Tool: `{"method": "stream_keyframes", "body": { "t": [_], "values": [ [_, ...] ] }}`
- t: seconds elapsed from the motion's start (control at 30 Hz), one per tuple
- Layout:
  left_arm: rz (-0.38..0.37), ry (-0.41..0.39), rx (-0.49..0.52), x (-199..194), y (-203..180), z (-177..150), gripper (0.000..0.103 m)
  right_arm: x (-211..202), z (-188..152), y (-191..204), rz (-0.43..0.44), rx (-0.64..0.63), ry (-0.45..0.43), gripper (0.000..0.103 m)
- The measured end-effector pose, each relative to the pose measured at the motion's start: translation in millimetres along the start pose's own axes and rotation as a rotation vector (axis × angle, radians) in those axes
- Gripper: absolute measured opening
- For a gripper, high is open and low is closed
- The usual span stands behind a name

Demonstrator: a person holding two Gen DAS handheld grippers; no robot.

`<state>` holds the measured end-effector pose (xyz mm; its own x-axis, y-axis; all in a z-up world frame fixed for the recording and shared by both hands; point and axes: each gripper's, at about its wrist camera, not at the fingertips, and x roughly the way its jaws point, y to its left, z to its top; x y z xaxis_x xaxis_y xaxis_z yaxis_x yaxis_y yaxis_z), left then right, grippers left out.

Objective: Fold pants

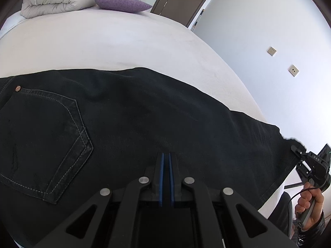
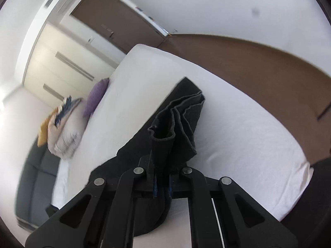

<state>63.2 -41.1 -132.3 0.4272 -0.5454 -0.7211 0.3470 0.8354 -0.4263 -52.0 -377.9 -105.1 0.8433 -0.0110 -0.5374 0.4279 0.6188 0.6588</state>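
White bedsheet point(image 1: 103, 47) carried the black denim pants point(image 1: 134, 113), lengthwise left to right; left gripper point(image 1: 166, 161) had closed on their near edge. Right gripper point(image 2: 162, 177) clamped the bunched leg hems point(image 2: 175, 119), lifted off the sheet

Two round fisheye pictures, black at the corners, with straight lines bowed near the rims. The left wrist view is sharp and evenly daylit; the white bed point(image 1: 107, 47) and wall point(image 1: 258, 31) are bright, nearly washed out, while the black pants point(image 1: 144, 115) lose detail in darkness. The right wrist view is smeared by motion blur, with strong glare burning out its left edge.
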Motion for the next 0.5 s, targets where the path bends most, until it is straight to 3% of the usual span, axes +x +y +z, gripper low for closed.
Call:
{"method": "stream_keyframes", "body": {
  "t": [0.1, 0.13, 0.17, 0.23, 0.37, 0.5],
  "values": [
    [-0.062, 0.022, -0.022, 3, -2, 3, 0.005, 2, -17, 72, -0.023, -0.312, -0.003, 0.006],
    [-0.087, 0.026, -0.028, 4, -5, 4, 0.017, 5, -32, 98, -0.030, -0.438, 0.008, 0.006],
    [-0.124, 0.030, -0.039, 5, -8, 5, 0.038, 11, -52, 122, -0.043, -0.571, 0.026, 0.006],
    [-0.200, 0.033, -0.072, 9, -13, 7, 0.064, 18, -85, 147, -0.059, -0.741, 0.059, 0.006],
    [-0.298, 0.097, -0.145, 28, -22, 12, 0.067, 46, -144, 163, -0.103, -0.947, 0.168, 0.006],
    [-0.350, 0.155, -0.162, 46, -36, 16, 0.068, 51, -165, 156, -0.123, -0.988, 0.182, 0.006]
  ]
}}
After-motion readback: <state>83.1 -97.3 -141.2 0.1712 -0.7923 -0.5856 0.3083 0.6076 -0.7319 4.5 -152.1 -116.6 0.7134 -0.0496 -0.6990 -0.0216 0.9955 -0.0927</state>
